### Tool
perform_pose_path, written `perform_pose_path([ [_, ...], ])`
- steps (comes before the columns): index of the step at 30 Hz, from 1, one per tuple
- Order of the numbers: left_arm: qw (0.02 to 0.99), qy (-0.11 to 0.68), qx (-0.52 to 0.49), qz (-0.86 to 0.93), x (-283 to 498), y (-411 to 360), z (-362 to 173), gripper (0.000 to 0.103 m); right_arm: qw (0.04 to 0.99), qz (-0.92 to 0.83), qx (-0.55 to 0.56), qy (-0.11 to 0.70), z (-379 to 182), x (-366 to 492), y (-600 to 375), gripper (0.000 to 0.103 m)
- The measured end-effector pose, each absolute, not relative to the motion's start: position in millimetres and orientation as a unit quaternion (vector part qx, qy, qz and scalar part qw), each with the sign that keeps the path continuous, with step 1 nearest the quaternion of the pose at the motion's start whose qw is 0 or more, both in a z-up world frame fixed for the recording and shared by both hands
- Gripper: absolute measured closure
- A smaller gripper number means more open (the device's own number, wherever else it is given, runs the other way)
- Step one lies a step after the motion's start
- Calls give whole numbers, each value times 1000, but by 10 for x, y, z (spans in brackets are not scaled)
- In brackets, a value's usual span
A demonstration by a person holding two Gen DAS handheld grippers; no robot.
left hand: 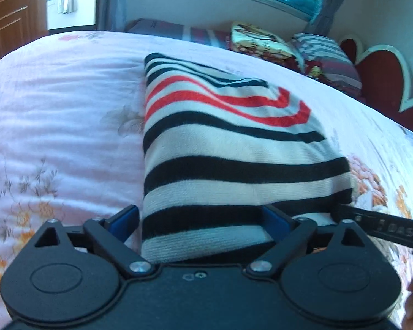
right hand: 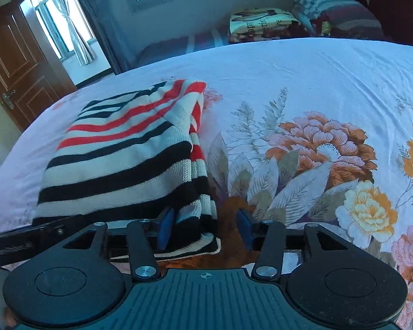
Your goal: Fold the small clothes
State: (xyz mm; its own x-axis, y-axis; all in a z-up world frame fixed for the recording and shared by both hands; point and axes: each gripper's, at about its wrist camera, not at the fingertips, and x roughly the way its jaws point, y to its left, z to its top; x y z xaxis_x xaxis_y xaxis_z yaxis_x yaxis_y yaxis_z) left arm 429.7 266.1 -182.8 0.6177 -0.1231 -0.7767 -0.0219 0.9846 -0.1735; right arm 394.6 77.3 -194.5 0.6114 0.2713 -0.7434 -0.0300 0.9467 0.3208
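While the striped knit garment (left hand: 228, 148) lies folded into a thick rectangular bundle on the floral bedsheet (left hand: 55, 115), both tools sit at its near edge with their jaws apart. The left gripper (left hand: 203, 220) stands wide, its blue pads either side of the garment's near end; the left pad is clear of the fabric, and the right pad is close against the cloth without visibly pinching it, so it reads as released. The right gripper (right hand: 206, 228) straddles the bundle's near right corner: its left pad touches the layered edge, while its right pad stands apart over the printed flowers, nothing clamped between them. In the left wrist view the other tool's black finger (left hand: 382, 227) reaches in beside the garment's right edge. The garment's black, white and red stripes face up, with stacked layers showing along its right side (right hand: 198, 165). Beyond it, near the headboard (left hand: 382, 77), lie folded blankets and pillows (right hand: 264, 23)
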Motion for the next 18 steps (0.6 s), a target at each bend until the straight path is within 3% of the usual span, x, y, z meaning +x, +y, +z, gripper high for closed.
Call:
perform_pose_path([
  [7, 889, 449, -89, 7, 4305, 2635, -1853, 0, 884, 77, 123, 444, -1999, 3961, 773, 36],
  [10, 889, 446, -104, 20, 4265, 2637, -1848, 0, 881, 79, 133, 447, -1964, 3947, 728, 36],
  [15, 888, 445, -102, 47, 4220, 2601, -1787, 0, 922, 75, 101, 367, -1631, 3804, 765, 36],
  [18, 897, 431, -68, 67, 4157, 2513, -1734, 0, 912, 58, 33, 404, -1806, 3897, 903, 36],
])
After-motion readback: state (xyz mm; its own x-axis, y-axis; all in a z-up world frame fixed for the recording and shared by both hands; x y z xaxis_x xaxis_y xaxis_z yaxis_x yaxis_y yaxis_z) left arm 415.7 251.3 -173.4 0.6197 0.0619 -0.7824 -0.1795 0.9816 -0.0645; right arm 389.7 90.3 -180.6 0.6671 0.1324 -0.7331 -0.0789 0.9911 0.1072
